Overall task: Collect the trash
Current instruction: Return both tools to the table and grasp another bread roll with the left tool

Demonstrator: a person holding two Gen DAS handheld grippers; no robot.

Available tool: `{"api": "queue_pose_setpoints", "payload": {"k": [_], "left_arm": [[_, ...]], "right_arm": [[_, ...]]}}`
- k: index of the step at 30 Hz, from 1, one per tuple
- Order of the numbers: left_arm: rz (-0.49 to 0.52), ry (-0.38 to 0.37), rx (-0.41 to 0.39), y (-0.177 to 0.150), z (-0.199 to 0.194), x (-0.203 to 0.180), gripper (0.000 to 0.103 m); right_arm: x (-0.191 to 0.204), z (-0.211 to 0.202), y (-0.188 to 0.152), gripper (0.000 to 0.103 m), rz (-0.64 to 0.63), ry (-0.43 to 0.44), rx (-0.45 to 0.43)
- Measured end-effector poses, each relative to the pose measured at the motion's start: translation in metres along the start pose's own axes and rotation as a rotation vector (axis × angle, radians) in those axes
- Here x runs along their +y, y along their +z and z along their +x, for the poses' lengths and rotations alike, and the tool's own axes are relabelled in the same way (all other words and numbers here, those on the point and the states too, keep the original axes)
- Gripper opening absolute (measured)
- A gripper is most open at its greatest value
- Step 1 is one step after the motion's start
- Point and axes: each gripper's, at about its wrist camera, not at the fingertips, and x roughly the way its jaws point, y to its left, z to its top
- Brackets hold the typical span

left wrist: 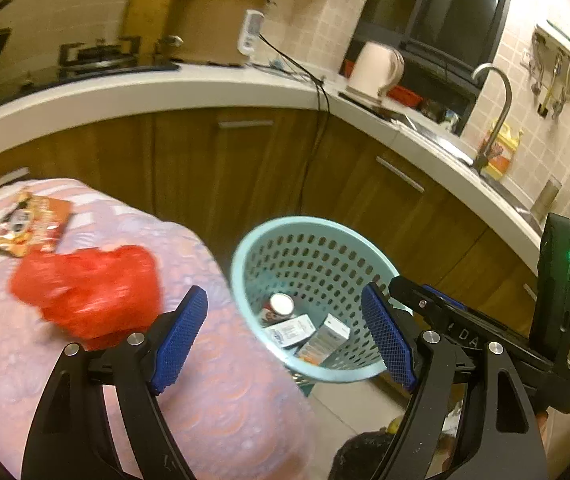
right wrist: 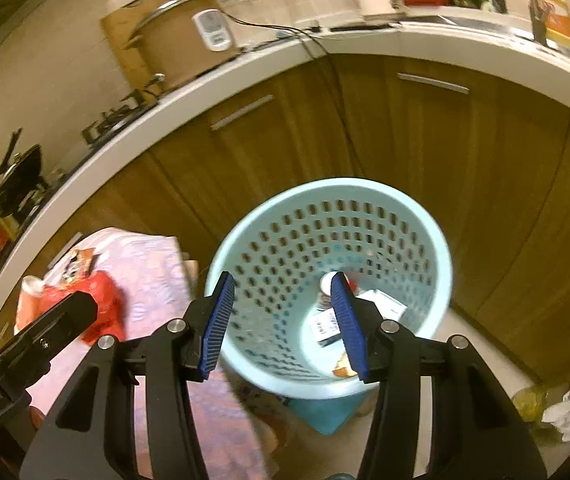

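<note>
Blue-padded left tool (left wrist: 285, 336) stands wide and empty; the right tool (right wrist: 281, 324), half open, hangs empty over the pale-blue perforated plastic basket (right wrist: 425, 216). Remaining crumpled red plastic bag (left wrist: 89, 288) lies on the pink-clothed counter (left wrist: 213, 400), left of and nearest the left tool.

A basket (left wrist: 317, 264) is set on the floor right of the cloth-covered table (left wrist: 221, 392), before the cabinets (left wrist: 213, 168). A can (left wrist: 281, 306) and what seem two boxes (left wrist: 309, 334) are held inside it; a bag (left wrist: 89, 292) is laid on the table.
</note>
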Motion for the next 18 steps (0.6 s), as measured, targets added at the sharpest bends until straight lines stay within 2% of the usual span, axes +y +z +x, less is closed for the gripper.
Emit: {"api": "queue_pose_setpoints", "payload": {"k": [8,15,18], "left_arm": [[-0.036,0.074,-0.073,-0.017,-0.070,0.036,0.077],[-0.091,0.188,-0.109,-0.052,-0.141,0.092,0.077],[-0.127,0.238,-0.115,-0.068,-0.168,0.118,0.082]], "right_arm": [[0.053,-0.014,-0.014,0.047,-0.084,0.067,-0.001],[0.097,-0.018,-0.032,0.047,-0.164,0.110,0.015],[0.110,-0.016,-0.039,0.047,-0.183,0.121,0.026]]}}
